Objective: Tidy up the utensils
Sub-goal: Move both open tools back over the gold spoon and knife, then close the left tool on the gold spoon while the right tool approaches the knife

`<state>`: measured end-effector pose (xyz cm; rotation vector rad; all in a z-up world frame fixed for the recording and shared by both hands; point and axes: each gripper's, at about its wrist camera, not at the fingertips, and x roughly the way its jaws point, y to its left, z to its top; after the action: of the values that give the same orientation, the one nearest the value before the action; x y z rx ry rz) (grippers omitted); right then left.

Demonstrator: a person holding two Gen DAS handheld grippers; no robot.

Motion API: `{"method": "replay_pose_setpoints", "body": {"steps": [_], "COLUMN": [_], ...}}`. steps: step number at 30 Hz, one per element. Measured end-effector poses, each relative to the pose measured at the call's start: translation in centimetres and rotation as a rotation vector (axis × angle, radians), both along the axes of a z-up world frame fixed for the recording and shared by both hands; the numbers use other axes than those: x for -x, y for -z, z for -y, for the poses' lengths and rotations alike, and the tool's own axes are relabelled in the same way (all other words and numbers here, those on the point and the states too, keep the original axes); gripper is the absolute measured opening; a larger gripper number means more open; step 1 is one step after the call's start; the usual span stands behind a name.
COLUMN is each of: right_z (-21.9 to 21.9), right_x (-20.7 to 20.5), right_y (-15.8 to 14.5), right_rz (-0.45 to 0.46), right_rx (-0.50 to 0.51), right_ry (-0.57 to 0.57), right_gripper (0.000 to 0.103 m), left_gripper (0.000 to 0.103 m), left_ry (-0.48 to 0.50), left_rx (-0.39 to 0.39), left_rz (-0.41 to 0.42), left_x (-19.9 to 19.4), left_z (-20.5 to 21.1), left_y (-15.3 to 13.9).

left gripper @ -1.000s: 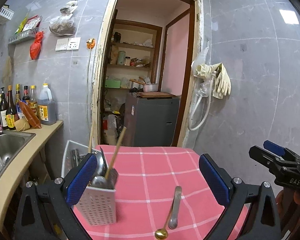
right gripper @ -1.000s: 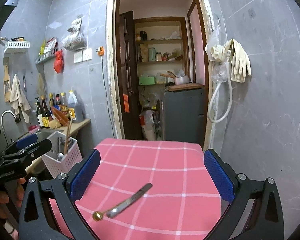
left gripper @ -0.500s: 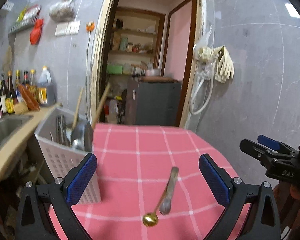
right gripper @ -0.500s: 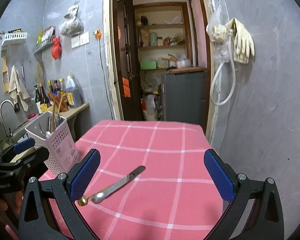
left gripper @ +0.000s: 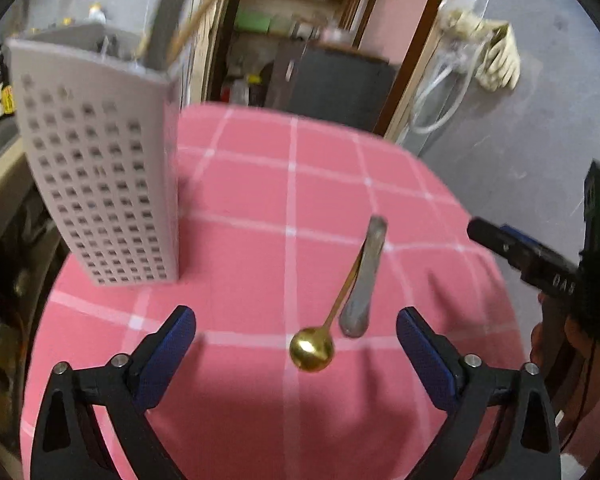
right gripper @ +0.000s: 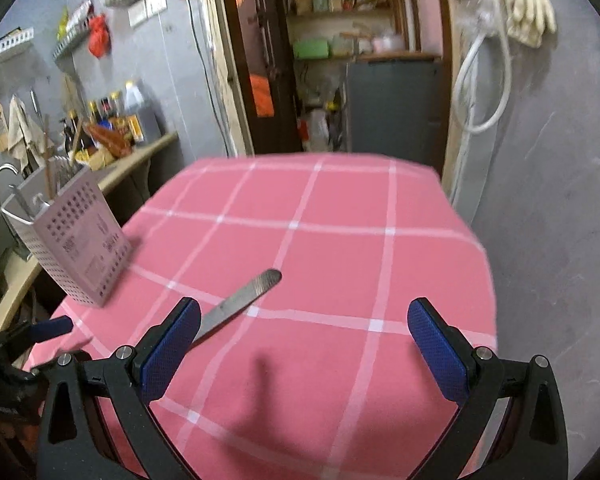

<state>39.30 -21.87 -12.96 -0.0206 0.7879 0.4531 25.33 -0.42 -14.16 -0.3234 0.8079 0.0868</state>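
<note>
1. The left claw (left gripper: 296, 344) is spread wide and holds nothing; its blue textured pads (left gripper: 168, 356) sit on black angular arms above the near part of the surface (left gripper: 260, 208), which wears a pink cloth crossed by thin white lines.
2. A gold spoon (left gripper: 312, 348) with a round, shiny bowl lies between those pads, its thin handle running away toward the far edge.
3. A flat, dull-grey metal knife (left gripper: 364, 276) with a rounded end lies touching the spoon's handle.
4. A white perforated plastic utensil holder (left gripper: 100, 184), tall and boxy, stands upright near the surface's left edge with utensils sticking out of it.
5. The right claw (right gripper: 304, 348) is likewise spread and empty over the near right part.
</note>
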Motion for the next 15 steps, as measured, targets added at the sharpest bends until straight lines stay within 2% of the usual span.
{"method": "replay_pose_setpoints", "body": {"steps": [2,4,5,8,12,15], "right_z": [-0.7,-1.4,-1.9,-3.1,-4.9,-6.5], "right_x": [-0.9,-1.5,-1.8,-2.6,-3.9,-4.3], "right_y": [0.8,1.4,1.7,2.8,4.4,5.0], "right_rz": [-0.034,-0.063,-0.083,-0.14,-0.216,-0.226], "right_rx": [0.006,-0.001,-0.004,-0.014,-0.015,-0.002], "right_ry": [-0.016,-0.037,-0.05,-0.076,-0.082,-0.079], "right_gripper": [0.1,0.093,0.086,0.071,0.068,0.068], "left_gripper": [0.082,0.072,0.067,0.062,0.05,0.042], "left_ry": [0.012,0.029,0.037,0.068,0.061,0.045], "left_rx": [0.003,0.011,0.015,0.046,0.057,0.047], "left_rz": [-0.036,-0.076,-0.091,-0.107,-0.104,-0.109], "left_x": [-0.5,-1.0,-1.2,-1.5,-1.2,-1.3], "left_z": [0.1,0.2,0.3,0.5,0.3,0.3], "left_y": [0.8,1.7,2.0,2.6,2.9,3.0]}}
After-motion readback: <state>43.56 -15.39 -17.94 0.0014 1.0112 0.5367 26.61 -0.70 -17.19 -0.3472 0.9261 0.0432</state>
